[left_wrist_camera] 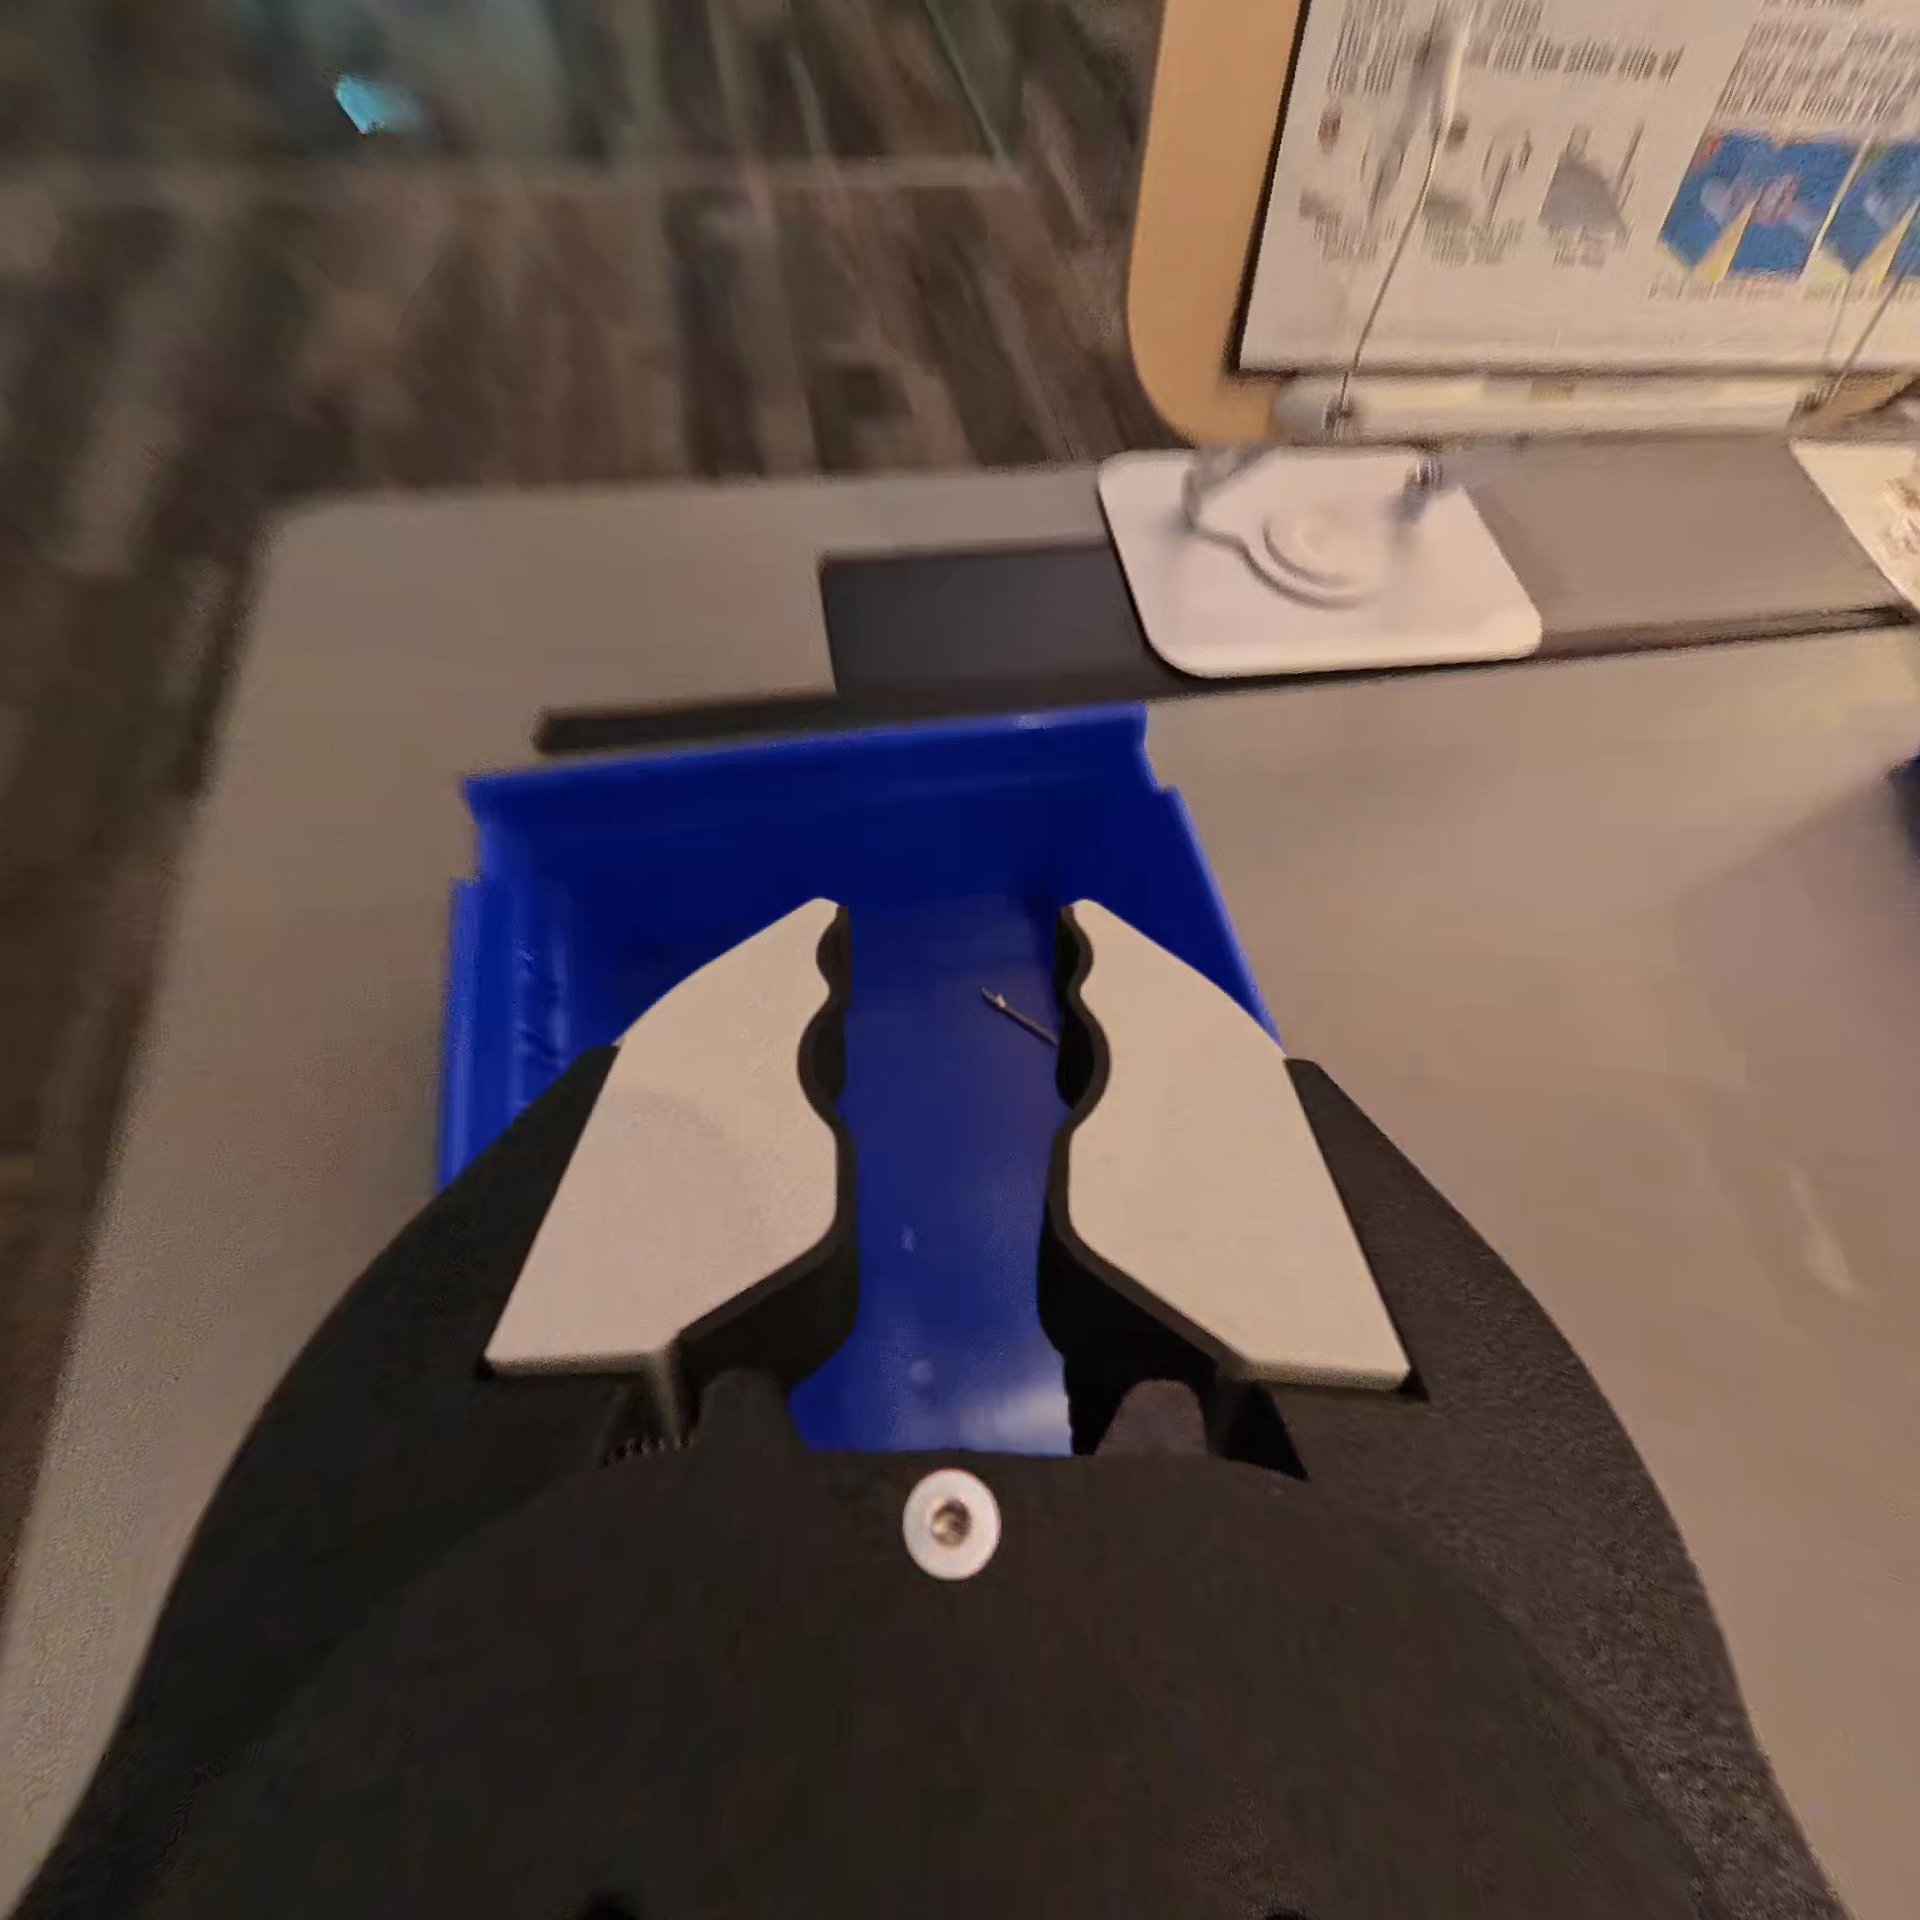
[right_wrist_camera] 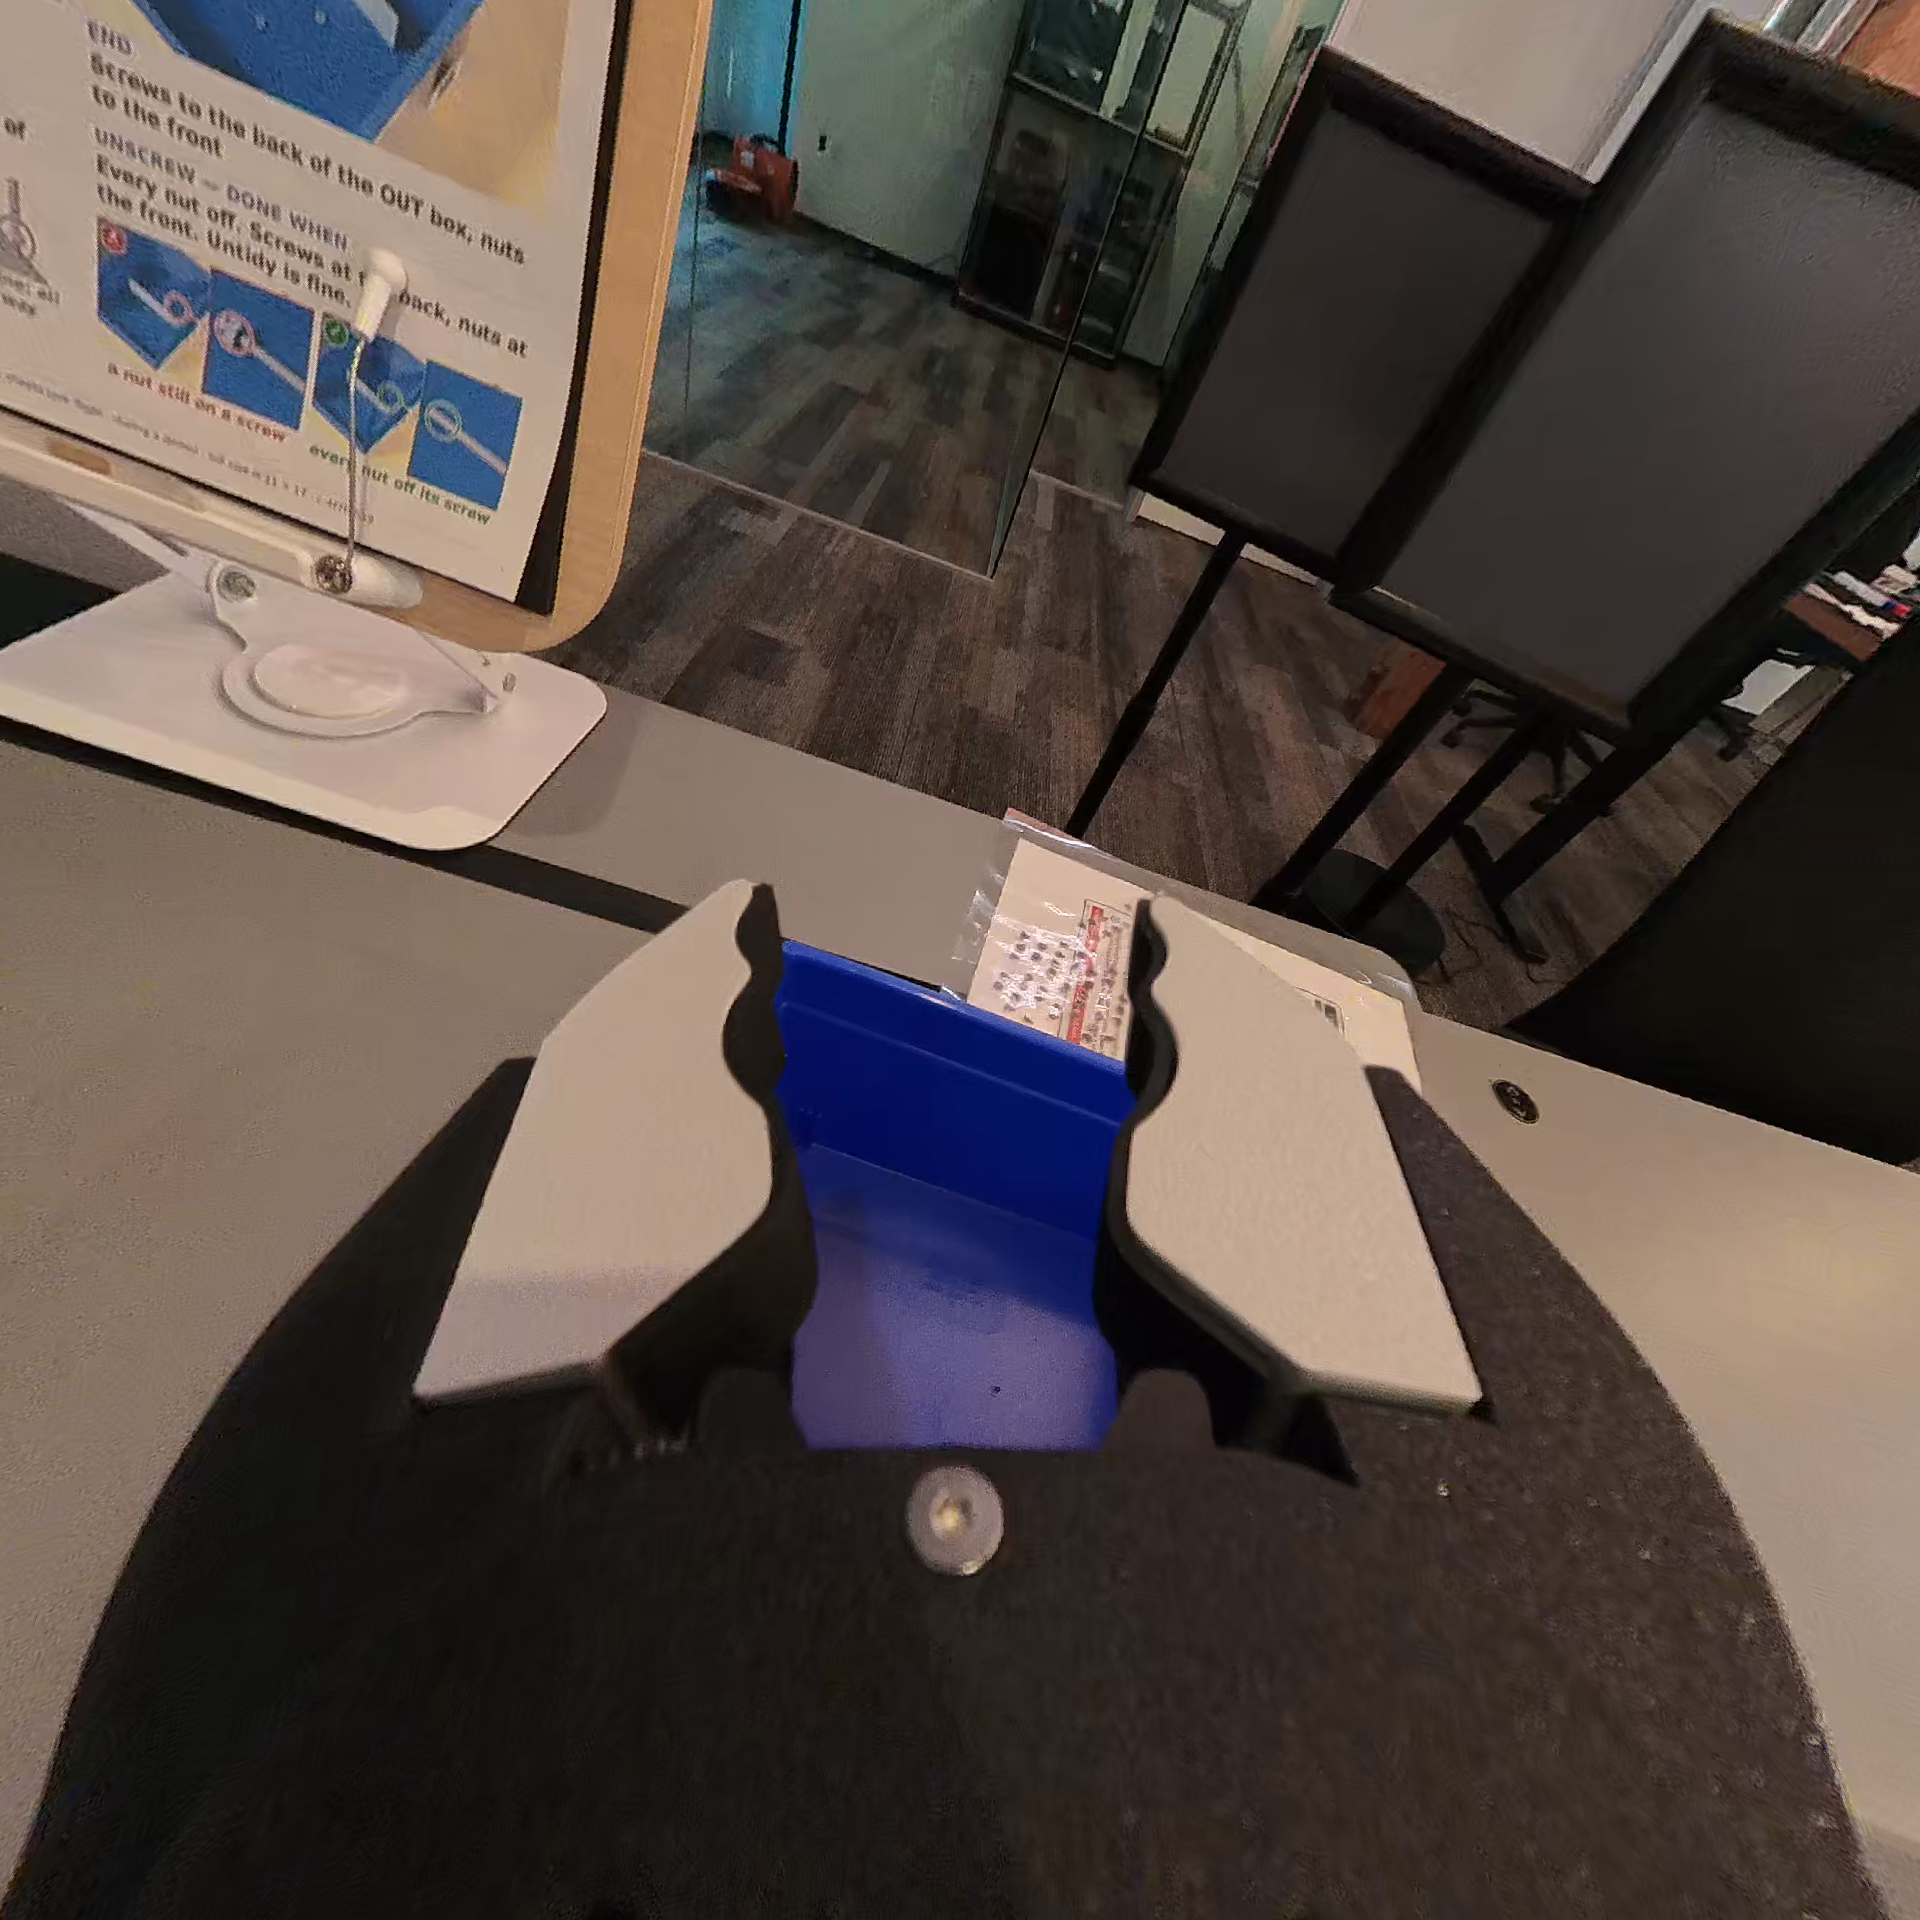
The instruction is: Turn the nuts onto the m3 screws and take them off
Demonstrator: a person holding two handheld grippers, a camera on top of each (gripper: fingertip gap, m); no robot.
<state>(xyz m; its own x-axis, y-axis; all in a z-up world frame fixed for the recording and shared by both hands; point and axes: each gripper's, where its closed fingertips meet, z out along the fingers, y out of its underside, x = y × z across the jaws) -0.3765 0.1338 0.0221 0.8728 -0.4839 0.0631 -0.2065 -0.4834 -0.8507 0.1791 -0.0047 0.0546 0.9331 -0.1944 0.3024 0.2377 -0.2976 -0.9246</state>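
- Left wrist view: a grey table (left_wrist_camera: 1455,935) is seen with dark wood-look flooring (left_wrist_camera: 520,312) beyond its edge; the picture is blurred.
- A printed sheet in a wood-edged frame (left_wrist_camera: 1195,260) is held on a white stand (left_wrist_camera: 1320,582), which is set on a dark mat (left_wrist_camera: 977,634).
- A blue box (left_wrist_camera: 810,821) is placed on the table, and the left gripper (left_wrist_camera: 951,914) is held above it, its fingers spread apart with nothing between them.
- A thin metal screw (left_wrist_camera: 1020,1016) is seen on the box floor, just beside the inner edge of the right-hand finger.
- Right wrist view: the same table (right_wrist_camera: 260,1039), framed sheet (right_wrist_camera: 623,364) and stand (right_wrist_camera: 312,727) are shown, with dark panels on stands (right_wrist_camera: 1558,364) in the room behind.
- A second blue box (right_wrist_camera: 956,1143) is framed by the right gripper (right_wrist_camera: 951,904), whose fingers are parted and empty.
- A clear bag of small parts (right_wrist_camera: 1049,956) is laid just behind this box.
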